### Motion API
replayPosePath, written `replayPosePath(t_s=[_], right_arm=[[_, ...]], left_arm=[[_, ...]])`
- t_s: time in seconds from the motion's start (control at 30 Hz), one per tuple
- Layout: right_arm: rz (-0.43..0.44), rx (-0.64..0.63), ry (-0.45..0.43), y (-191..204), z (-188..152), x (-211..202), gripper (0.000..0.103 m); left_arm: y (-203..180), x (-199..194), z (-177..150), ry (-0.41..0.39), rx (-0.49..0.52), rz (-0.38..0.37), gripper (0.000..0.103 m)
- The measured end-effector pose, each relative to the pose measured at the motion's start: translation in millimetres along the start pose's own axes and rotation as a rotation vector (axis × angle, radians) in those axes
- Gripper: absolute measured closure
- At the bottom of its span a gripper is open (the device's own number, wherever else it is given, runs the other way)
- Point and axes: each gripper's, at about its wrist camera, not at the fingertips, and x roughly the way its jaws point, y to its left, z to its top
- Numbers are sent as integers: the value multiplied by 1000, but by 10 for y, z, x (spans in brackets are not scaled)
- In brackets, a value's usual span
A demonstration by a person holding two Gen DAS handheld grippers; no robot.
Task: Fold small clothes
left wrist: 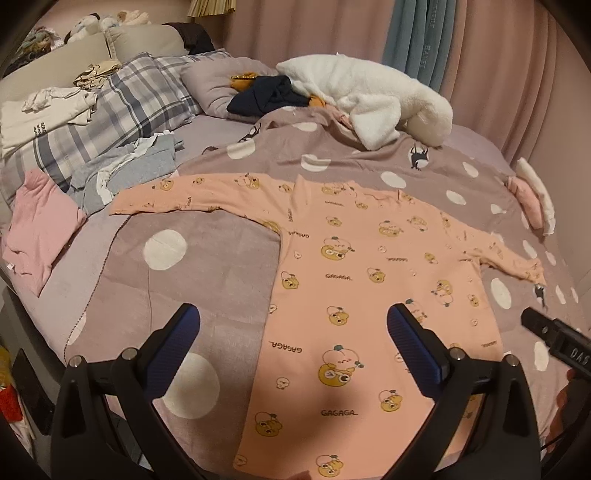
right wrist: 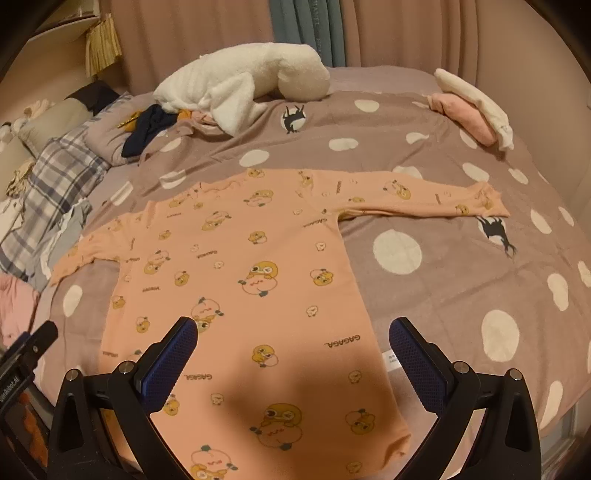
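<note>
The room is a bedroom in warm, dim light. A large bed (left wrist: 92, 295) fills almost all the view. It has a mauve blanket (right wrist: 443, 229) with white dots and small black animal figures. At the head of the bed there is a beige padded headboard (left wrist: 147, 40), and against it lie a plaid pillow (left wrist: 122, 103) and a mauve pillow (left wrist: 214, 85). Behind the bed hang pink curtains (left wrist: 498, 55) in long folds, with a teal curtain (left wrist: 417, 33) between them. Above the headboard a pleated yellow lampshade (right wrist: 103, 44) shows. On the far side of the bed rests a white fluffy blanket (right wrist: 251, 74).
</note>
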Motion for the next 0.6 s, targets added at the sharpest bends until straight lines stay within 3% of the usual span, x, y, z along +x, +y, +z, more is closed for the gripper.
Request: replayPosePath(t_s=[0.27, 0.47, 0.6], right_arm=[[8, -22, -24, 37, -14, -74, 0], [85, -26, -30, 46, -16, -106, 0], [71, -26, -30, 42, -21, -103, 0]], left_arm=[[-41, -69, -8, -9, 14, -34, 1], [-58, 10, -36, 18, 29, -23, 1], [-47, 30, -21, 39, 13, -52, 1]])
